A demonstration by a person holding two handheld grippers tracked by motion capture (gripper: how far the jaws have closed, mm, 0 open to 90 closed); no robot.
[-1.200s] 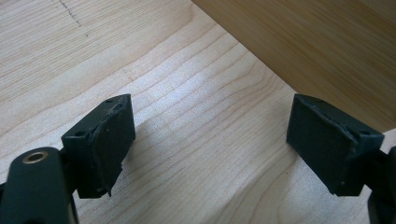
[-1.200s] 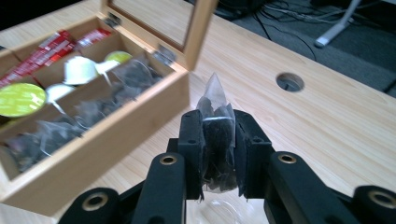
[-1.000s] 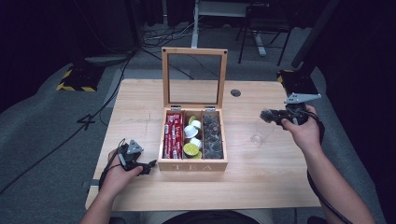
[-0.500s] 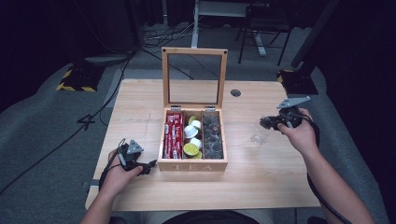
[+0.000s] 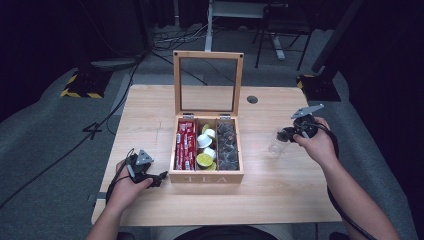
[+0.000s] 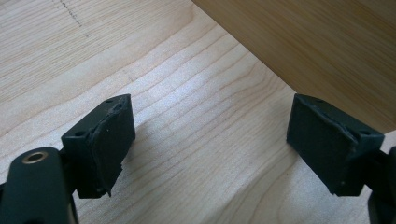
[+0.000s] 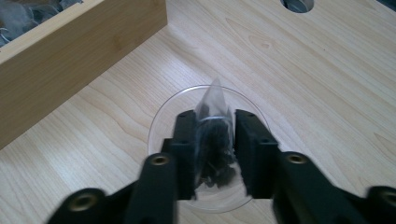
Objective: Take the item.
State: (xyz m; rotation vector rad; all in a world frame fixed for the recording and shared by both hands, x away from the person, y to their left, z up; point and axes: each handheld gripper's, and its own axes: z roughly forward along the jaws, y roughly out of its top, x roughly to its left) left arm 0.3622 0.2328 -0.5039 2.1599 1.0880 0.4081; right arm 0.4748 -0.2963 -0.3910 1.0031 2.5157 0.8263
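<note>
Our right gripper point(image 7: 212, 154) hangs over the clear glass point(image 7: 163, 121), right of the wooden tea box point(image 5: 206, 176). A tea bag point(image 7: 214, 140) sits between its jaws, which have just been opening; whether the pads press on it we cannot tell. Our left gripper point(image 6: 210, 144) rests wide open on the tabletop point(image 5: 150, 105).

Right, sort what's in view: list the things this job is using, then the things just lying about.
In use:
- right gripper, jaws either side of the tea bag
- clear glass under it
- tea box, source of the bags

Lying about:
- red packets
- round pods
- left gripper, idle, jaws open
- table hole
</note>
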